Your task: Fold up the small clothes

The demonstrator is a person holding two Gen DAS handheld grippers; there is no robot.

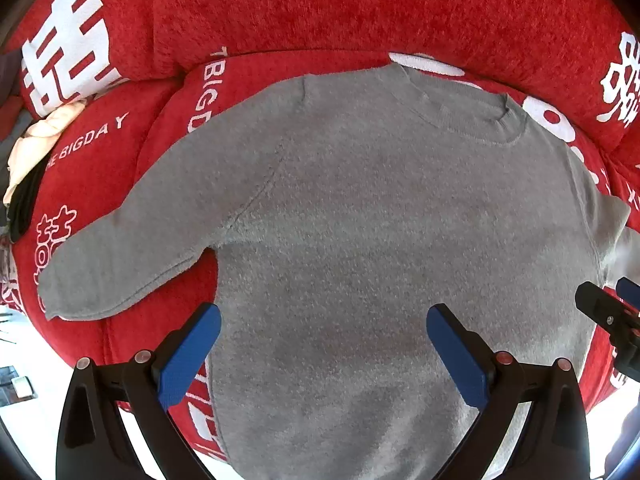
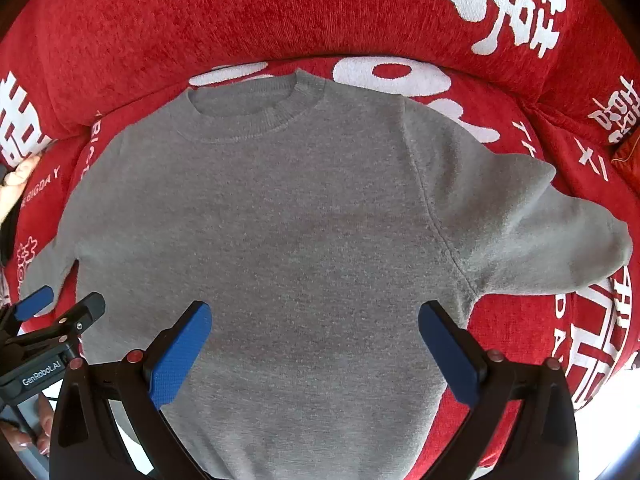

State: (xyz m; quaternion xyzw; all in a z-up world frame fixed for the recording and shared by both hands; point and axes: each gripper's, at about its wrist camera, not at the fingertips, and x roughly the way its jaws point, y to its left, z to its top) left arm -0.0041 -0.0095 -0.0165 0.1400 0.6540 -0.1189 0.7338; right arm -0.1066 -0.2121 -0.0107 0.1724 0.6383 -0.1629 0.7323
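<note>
A small grey knit sweater (image 1: pixel 360 208) lies flat and face up on a red sofa seat, collar away from me, both sleeves spread outward. Its left sleeve (image 1: pixel 132 240) points down-left; its right sleeve (image 2: pixel 540 224) reaches right. My left gripper (image 1: pixel 323 346) hovers open above the lower body of the sweater, nothing between its blue pads. My right gripper (image 2: pixel 315 342) is also open over the sweater (image 2: pixel 280 220), lower middle. Each gripper shows at the edge of the other's view: the right one (image 1: pixel 612 312), the left one (image 2: pixel 56 308).
The red sofa cover (image 1: pixel 320 8) with white lettering rises as a backrest behind the sweater. A pile of cream and black cloth (image 1: pixel 32 152) sits at the far left. A hand (image 2: pixel 28 432) holds the left tool. Bright floor shows below the seat edge (image 1: pixel 36 360).
</note>
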